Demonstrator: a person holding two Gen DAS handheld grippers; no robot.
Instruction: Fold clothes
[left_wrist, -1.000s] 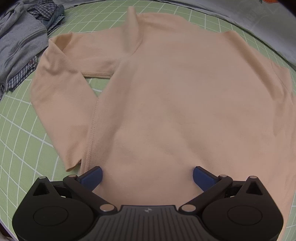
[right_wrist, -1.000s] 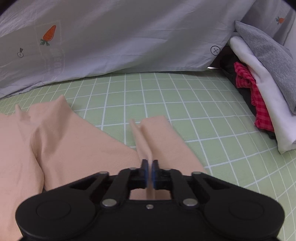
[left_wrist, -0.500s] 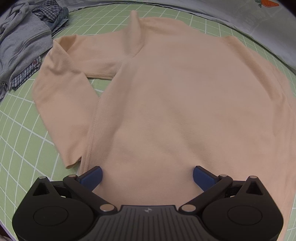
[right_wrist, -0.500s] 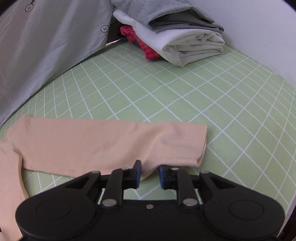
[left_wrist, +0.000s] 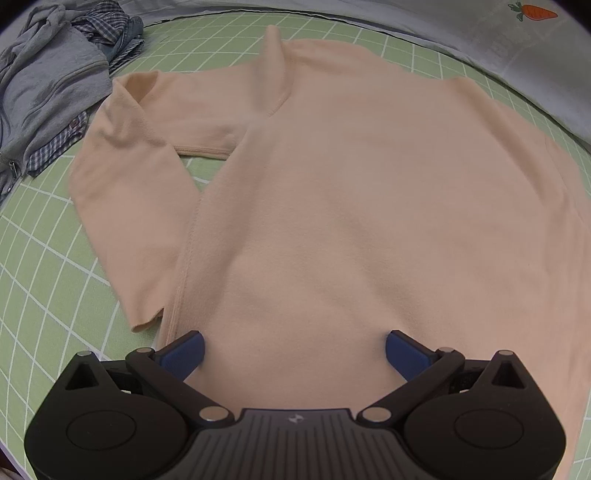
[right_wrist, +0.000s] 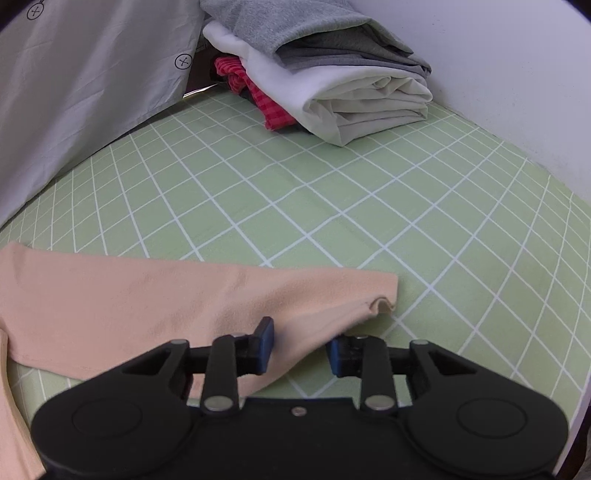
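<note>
A peach long-sleeved top (left_wrist: 351, 206) lies spread flat on the green grid mat (left_wrist: 33, 280). Its left sleeve (left_wrist: 122, 192) is bent back on itself beside the body. My left gripper (left_wrist: 293, 350) hovers wide open over the lower part of the body, holding nothing. In the right wrist view the other sleeve (right_wrist: 184, 299) lies stretched out flat on the mat (right_wrist: 369, 206), its cuff (right_wrist: 384, 295) pointing right. My right gripper (right_wrist: 300, 345) is open just above that sleeve's near edge, the cloth lying loose between the blue pads.
A heap of unfolded grey and plaid clothes (left_wrist: 51, 88) sits at the far left. A folded stack of grey, white and red garments (right_wrist: 325, 81) stands at the far right by the white wall (right_wrist: 498, 55). A grey sheet with carrot prints (left_wrist: 532, 44) borders the back.
My right gripper was shut on the sleeve, carried it out to the right, laid it flat and opened. The left gripper stayed open over the body, drifting slightly.
</note>
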